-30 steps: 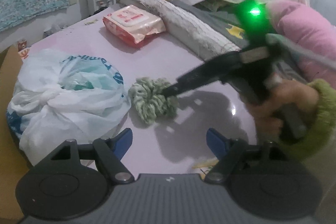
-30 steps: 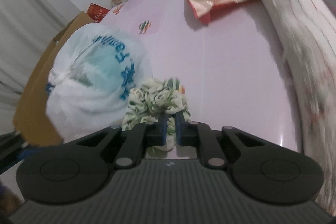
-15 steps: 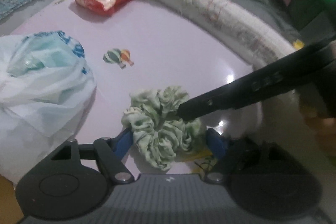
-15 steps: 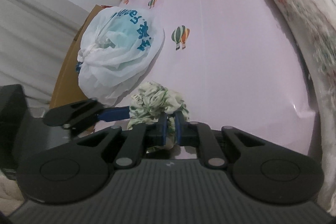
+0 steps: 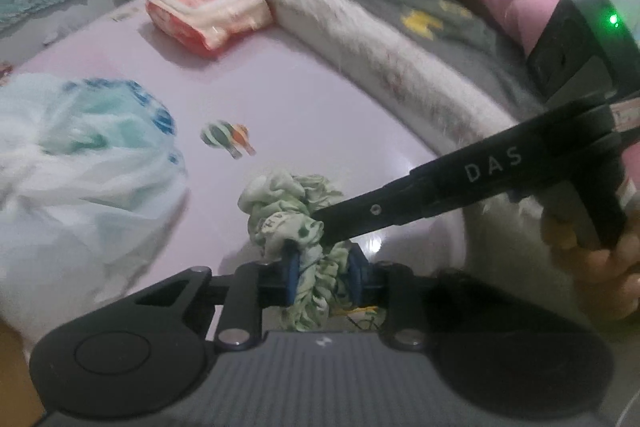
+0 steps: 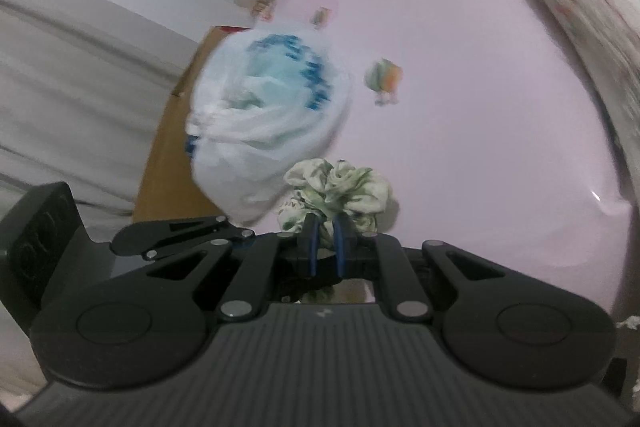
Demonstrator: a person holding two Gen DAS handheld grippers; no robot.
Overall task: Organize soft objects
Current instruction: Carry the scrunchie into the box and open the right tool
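Observation:
A pale green scrunchie lies near the front edge of the pink table. My left gripper is closing its jaws, and its blue pads squeeze the scrunchie's near loop between them. My right gripper reaches in from the right, held by a person's hand, and is shut on the far part of the same scrunchie. In the right wrist view the scrunchie bunches just above my right gripper, with fabric pinched between the blue pads.
A knotted white plastic bag sits left of the scrunchie, also in the right wrist view. A red and white wipes packet lies at the back. A rolled grey blanket and clothes border the right side. A cardboard box stands beyond the table edge.
My left gripper came down over the scrunchie and its jaws narrowed from wide apart to pinching it. The right gripper kept its hold and shifted with the scrunchie toward the table's near edge.

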